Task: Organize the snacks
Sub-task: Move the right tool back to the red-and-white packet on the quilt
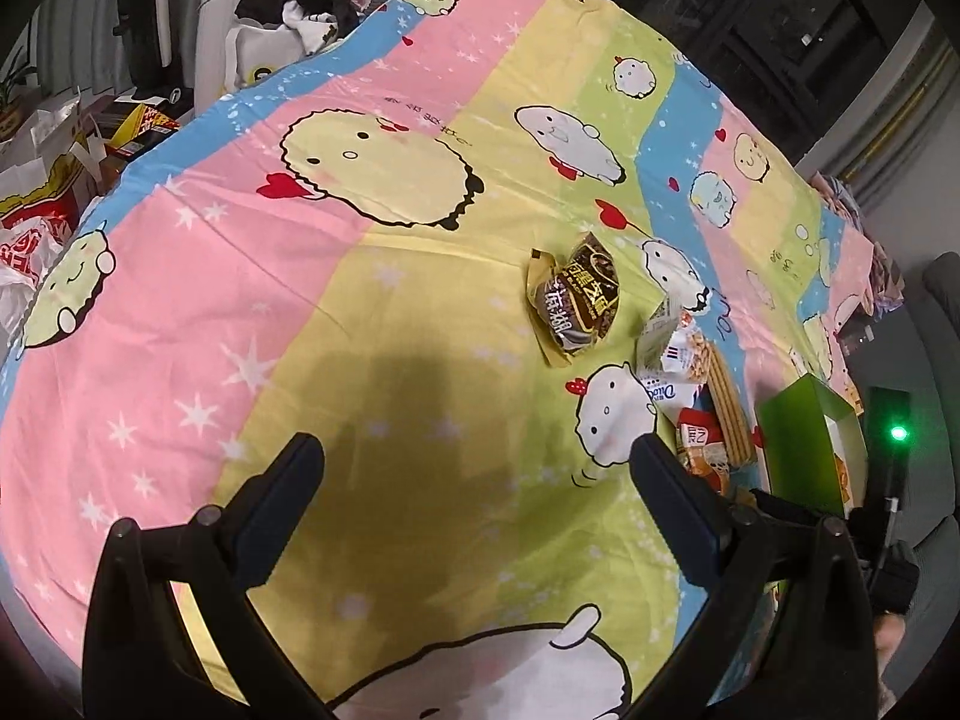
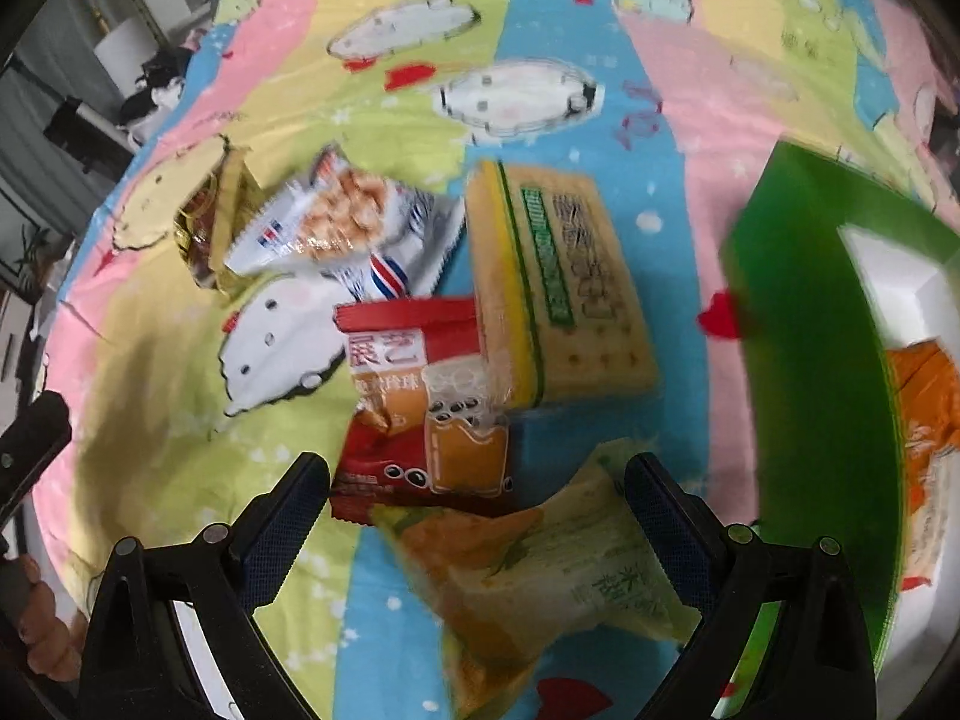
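Right tool (image 2: 477,480) first: fingers spread wide, nothing clamped, angled down over the cartoon-print sheet (image 2: 672,138). Between those open fingers lies a pale green snack pouch (image 2: 558,576), blurred; its far end sits near the right finger (image 2: 654,498), though contact there can't be made out. Just beyond the left finger (image 2: 294,492) is a red milk-tea packet (image 2: 420,402), its lower edge overlapped by the green pouch. Touching the red packet's far right side is a yellow cracker pack (image 2: 558,282), lying flat. Further out left, a white peanut bag (image 2: 336,222) partly covers a brown-and-gold sachet (image 2: 207,222). Off to the right stands the green box (image 2: 804,324), open, white inside, with an orange packet (image 2: 924,402) in it.

Left tool (image 1: 477,462) now: also spread wide and holding nothing, hanging above the sheet (image 1: 240,300) with its shadow cast on the yellow stripe just ahead. The brown-and-gold sachet (image 1: 579,300) lies alone, well ahead and slightly right. The snack pile (image 1: 690,384) crowds past the right finger (image 1: 672,492), and the green box (image 1: 804,444) sits just beyond it at the sheet's edge. A green indicator light (image 1: 897,433) glows on the right tool's body at the far right.
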`<state>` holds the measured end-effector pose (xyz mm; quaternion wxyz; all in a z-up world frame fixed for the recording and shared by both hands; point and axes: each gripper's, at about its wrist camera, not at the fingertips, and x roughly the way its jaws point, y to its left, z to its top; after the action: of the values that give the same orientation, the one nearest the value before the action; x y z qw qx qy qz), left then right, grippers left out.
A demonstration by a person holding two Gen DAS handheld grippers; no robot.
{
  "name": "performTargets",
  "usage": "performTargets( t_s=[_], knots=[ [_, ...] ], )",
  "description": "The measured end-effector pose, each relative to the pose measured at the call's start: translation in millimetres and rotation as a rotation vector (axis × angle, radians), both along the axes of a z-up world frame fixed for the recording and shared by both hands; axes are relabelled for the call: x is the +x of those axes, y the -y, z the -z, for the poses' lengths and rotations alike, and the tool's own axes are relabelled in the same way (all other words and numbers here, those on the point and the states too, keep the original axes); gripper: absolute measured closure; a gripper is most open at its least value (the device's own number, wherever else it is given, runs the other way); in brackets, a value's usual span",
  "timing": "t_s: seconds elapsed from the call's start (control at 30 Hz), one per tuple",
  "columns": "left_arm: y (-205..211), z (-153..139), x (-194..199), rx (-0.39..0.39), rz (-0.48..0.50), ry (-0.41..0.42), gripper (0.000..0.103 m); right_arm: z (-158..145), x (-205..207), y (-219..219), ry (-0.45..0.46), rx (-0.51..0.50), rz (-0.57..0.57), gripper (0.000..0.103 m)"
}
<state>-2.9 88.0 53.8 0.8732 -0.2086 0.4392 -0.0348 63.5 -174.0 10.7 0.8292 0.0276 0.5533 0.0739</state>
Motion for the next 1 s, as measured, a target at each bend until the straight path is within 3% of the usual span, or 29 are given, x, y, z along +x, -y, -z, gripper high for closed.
performTargets(
  t_s=[0.1,0.17,0.23,0.43,0.53,0.73,0.9,1.0],
  knots=[
    [1,1,1,-0.001,0.003,-0.006,0.001,-1,-1,1,0.019,0.001,0.004,0.01],
    [1,2,1,0.001,0.006,-0.009,0.001,-3,-4,-1,0.035,-0.012,-0.008,0.03],
    [2,2,1,0.003,0.004,-0.009,0.001,-4,-6,-2,0.043,-0.01,-0.026,0.04],
    [0,2,1,-0.002,-0.002,-0.01,0.001,-8,-6,-4,0.041,0.056,-0.033,0.042],
    [-1,2,1,-0.004,-0.008,-0.01,0.001,-13,-10,-10,0.028,0.158,-0.084,0.042],
    [-6,2,1,-0.008,-0.024,-0.012,0.001,-19,-19,-29,0.029,0.244,-0.179,0.042],
    [-4,4,2,0.007,-0.025,-0.025,0.001,-11,-20,-45,-0.023,0.193,-0.212,0.041],
    [-3,4,1,0.005,-0.02,-0.021,0.001,-11,-20,-47,-0.037,0.226,-0.227,0.039]
  ],
)
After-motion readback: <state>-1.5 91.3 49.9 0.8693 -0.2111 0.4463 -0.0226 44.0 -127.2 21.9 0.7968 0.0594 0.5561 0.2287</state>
